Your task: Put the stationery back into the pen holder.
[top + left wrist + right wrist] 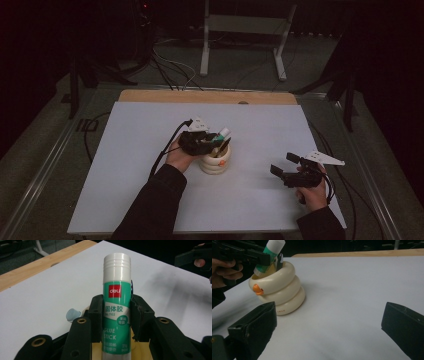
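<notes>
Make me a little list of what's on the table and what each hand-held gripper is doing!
table: white top, wooden far edge
holder: cream ringed pot with an orange beak, standing mid-table
glue stick: green and white, tilted, lower end in the pot
left hand-held gripper: shut on the glue stick, above the pot
right hand-held gripper: open, holding nothing, right of the pot

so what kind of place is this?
Likely a lab data-collection setup, not a home: a white table in a dark room, cables on the floor, a metal stand behind, and the left gripper holding a glue stick.
</notes>
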Demonstrator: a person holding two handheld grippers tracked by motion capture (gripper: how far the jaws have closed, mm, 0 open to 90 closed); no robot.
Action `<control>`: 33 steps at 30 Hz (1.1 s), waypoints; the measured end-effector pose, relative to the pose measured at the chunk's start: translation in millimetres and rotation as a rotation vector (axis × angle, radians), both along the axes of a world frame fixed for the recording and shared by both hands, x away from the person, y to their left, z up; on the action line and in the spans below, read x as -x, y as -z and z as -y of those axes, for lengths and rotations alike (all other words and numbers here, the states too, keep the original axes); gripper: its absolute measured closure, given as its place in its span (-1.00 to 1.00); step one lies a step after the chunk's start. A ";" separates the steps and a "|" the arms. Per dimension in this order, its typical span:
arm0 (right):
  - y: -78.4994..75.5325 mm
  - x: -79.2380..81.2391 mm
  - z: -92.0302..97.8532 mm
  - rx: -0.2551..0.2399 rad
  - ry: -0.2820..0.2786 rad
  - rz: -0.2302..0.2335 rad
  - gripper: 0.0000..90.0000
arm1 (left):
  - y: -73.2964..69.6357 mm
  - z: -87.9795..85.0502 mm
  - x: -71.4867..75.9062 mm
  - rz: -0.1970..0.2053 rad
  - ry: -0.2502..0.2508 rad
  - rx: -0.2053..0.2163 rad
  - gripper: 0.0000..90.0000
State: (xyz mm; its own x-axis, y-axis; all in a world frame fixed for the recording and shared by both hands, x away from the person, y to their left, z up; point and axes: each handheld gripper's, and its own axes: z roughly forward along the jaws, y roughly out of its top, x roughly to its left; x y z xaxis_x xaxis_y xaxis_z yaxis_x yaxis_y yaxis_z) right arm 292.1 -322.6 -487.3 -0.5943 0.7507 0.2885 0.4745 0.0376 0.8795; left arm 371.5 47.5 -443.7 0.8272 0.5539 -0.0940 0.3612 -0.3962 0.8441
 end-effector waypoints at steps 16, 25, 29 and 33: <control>0.0 0.0 0.2 -0.002 0.000 0.000 -1.00 | 1.5 0.3 0.9 0.000 0.002 0.000 0.46; 0.0 -0.1 0.3 -0.002 0.000 0.000 -1.00 | 0.7 -1.9 1.1 0.001 -0.002 0.012 0.46; 0.1 -0.1 0.1 -0.003 -0.001 -0.001 -1.00 | -1.4 -4.7 1.3 0.006 -0.004 0.010 0.47; 0.1 -0.1 0.1 -0.003 -0.001 -0.001 -1.00 | -1.6 -7.3 1.5 0.004 -0.005 0.023 0.44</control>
State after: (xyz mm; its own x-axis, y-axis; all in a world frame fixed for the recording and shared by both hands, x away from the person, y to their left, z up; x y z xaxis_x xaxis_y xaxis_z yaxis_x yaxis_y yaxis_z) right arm 292.2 -322.7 -487.4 -0.5947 0.7491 0.2917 0.4753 0.0350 0.8791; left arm 370.0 54.8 -442.1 0.8250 0.5557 -0.1032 0.3597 -0.3753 0.8543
